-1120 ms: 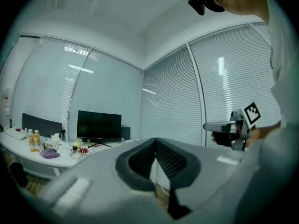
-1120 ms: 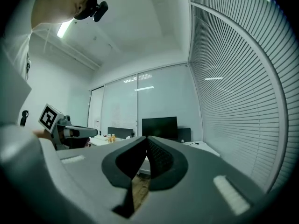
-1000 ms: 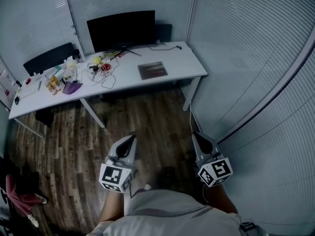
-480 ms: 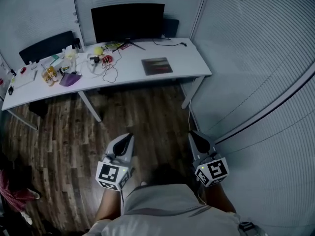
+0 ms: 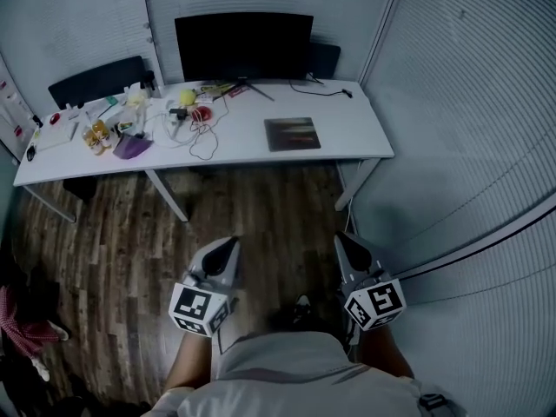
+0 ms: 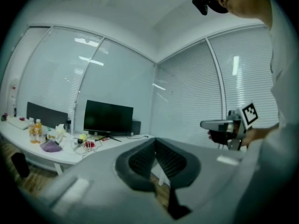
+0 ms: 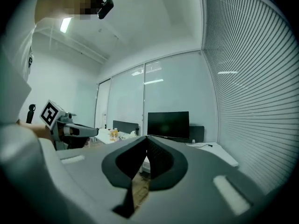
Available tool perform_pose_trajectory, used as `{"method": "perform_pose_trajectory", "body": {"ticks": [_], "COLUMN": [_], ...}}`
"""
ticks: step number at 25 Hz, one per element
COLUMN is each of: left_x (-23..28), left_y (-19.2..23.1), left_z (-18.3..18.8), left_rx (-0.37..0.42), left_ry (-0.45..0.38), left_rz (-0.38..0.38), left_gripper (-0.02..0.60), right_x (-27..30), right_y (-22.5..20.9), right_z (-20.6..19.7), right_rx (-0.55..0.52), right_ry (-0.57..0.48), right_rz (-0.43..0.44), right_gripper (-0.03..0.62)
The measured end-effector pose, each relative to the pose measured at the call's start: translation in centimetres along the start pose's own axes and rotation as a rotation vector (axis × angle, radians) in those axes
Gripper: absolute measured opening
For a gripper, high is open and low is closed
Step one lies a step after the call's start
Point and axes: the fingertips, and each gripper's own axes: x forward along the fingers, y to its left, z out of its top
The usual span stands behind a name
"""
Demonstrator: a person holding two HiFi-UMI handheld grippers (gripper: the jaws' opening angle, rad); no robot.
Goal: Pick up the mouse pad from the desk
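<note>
Small office, blinds on the walls, dark wood floor (image 5: 113,241), and a long white bench (image 5: 356,137) against the far wall. The mouse pad (image 5: 292,134), a dark square, lies flat on the bench's right half, in front of the black monitor (image 5: 243,46) and apart from the clutter (image 5: 130,133) towards the left end. I have both tools low over the floor, well short of the bench. The left tongs (image 5: 228,243) are closed tight with nothing between them. The right tongs (image 5: 346,238) are the same, pads together and empty.
</note>
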Motion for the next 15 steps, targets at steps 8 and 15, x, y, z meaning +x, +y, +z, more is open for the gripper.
{"method": "perform_pose_trajectory", "body": {"ticks": [8, 15], "left_x": [10.0, 17.0], "left_y": [-3.2, -6.4], "left_z": [2.7, 4.7], "left_rx": [0.041, 0.111], "left_ry": [0.001, -0.054], "left_rz": [0.063, 0.086], "left_gripper": [0.003, 0.003], "right_x": [2.9, 3.2], "right_y": [-11.8, -21.1], "right_z": [0.8, -0.2], "right_rx": [0.053, 0.104], "right_ry": [-0.037, -0.043], "right_rz": [0.07, 0.058], "right_gripper": [0.006, 0.006]}}
